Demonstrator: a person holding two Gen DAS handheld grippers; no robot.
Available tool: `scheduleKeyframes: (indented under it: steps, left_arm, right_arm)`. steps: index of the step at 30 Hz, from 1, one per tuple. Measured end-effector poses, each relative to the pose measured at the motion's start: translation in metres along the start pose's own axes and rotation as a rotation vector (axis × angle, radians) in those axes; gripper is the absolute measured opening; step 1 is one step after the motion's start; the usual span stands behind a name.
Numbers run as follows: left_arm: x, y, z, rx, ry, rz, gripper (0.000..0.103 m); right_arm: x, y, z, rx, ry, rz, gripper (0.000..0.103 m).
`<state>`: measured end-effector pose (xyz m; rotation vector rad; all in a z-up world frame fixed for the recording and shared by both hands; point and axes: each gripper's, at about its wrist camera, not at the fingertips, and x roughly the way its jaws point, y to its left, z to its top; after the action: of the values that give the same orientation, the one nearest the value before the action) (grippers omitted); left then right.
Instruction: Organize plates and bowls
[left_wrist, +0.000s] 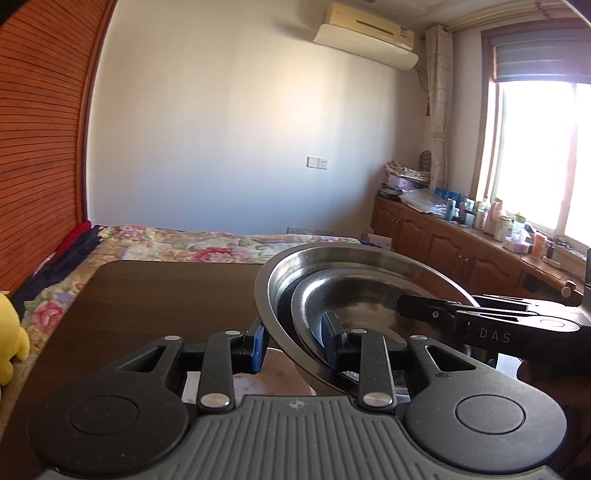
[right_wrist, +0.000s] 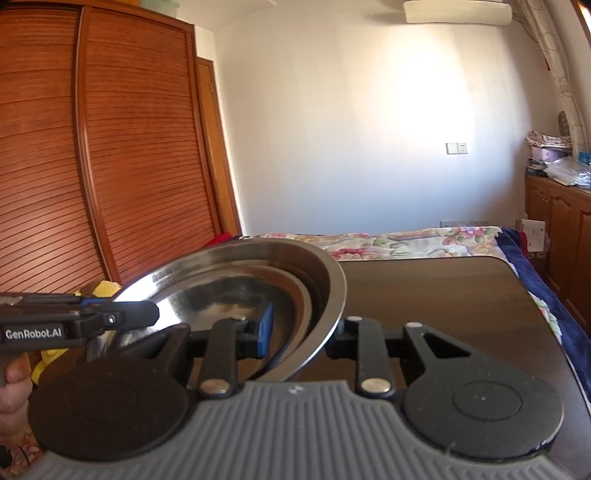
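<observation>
Left hand-held gripper and right hand-held gripper each clamped on opposite rims of round, shiny steel bowl, smaller steel dish nested inside, above dark wood worktop.

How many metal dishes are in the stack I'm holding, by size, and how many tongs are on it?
Large metal bowl: 1
Smaller metal dish nested inside it: 1
Left tongs on the stack's rim: 1
Right tongs on the opposite rim: 1
Total: 2 dishes, 2 tongs. Any further dish beneath cannot be seen.
</observation>
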<state>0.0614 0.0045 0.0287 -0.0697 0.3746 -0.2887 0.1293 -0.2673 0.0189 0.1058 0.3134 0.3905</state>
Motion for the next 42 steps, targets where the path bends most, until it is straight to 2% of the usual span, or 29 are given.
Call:
scheduleKeyframes:
  steps: [10,19,28,34,42]
  left_arm:
    - [-0.006,0.019,0.001,-0.010,0.014,0.046,0.033]
    - [-0.009,0.038,-0.007,-0.022,0.037,0.057,0.033]
    - [-0.010,0.061,-0.022,-0.042,0.065,0.079,0.033]
    - [-0.013,0.064,-0.028,-0.037,0.076,0.083,0.033]
    - [-0.009,0.064,-0.035,-0.034,0.097,0.089,0.033]
  right_arm:
    - [0.014,0.027,0.008,-0.041,0.011,0.048,0.030]
    - [0.026,0.041,0.007,-0.057,0.037,0.067,0.030]
    - [0.043,0.060,-0.008,-0.071,0.085,0.098,0.030]
    - [0.053,0.065,-0.016,-0.064,0.135,0.123,0.030]
    - [0.053,0.072,-0.022,-0.074,0.143,0.120,0.030]
